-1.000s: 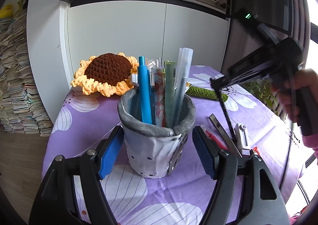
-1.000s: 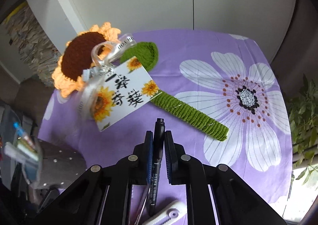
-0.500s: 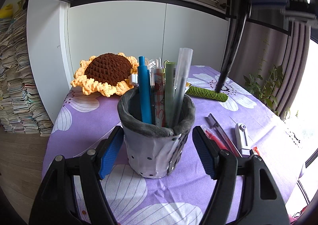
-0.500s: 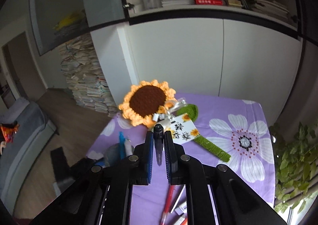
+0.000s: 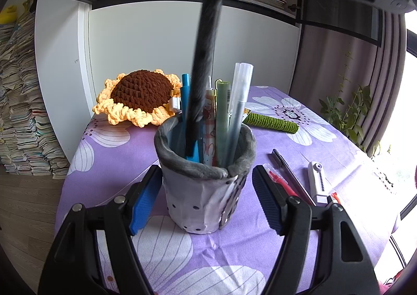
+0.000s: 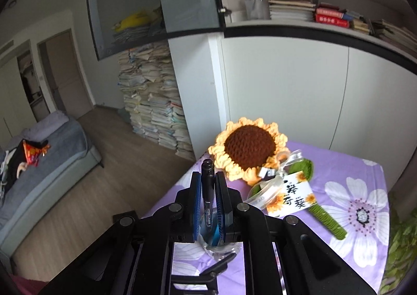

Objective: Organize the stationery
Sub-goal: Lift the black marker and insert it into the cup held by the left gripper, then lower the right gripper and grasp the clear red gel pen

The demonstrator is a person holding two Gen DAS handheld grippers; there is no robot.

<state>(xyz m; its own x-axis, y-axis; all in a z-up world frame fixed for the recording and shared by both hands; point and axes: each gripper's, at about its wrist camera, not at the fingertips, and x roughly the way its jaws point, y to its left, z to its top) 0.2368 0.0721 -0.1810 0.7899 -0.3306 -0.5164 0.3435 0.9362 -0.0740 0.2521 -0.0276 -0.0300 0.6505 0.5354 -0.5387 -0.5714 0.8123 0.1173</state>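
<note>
Half a second ago the black pen [image 5: 202,68] hung high at the right of the left wrist view, over the green crochet stem [image 5: 271,123]; now it stands nearly upright, its lower end dipped inside the grey pen holder [image 5: 206,180] among the pens there. A second ago it was low over the tabletop [image 5: 109,159], beside the loose items on the right.

From the right wrist view, the right hand-held gripper [image 6: 208,180] is clenched on the black pen [image 6: 207,190], blue pads pressed to both sides of the barrel, with the cap end poking above them. Below its fingers the mouth of the pen holder [image 6: 221,250] shows, so the gripper has come directly above the cup.

The left hand-held gripper [image 5: 206,198] has not shifted: it stays spread wide, one blue pad on each side of the pen holder, neither visibly pressing the wall.

Inside the holder stand a blue pen [image 5: 185,102], a patterned pen [image 5: 209,123], a green pen [image 5: 222,118] and a clear-capped pen [image 5: 238,102]. On the tabletop to the right lie a red pen [image 5: 280,183], a dark ruler-like strip [image 5: 292,175] and a white utility knife [image 5: 317,180], unchanged. The crochet sunflower [image 5: 140,97] lies behind the holder.
</note>
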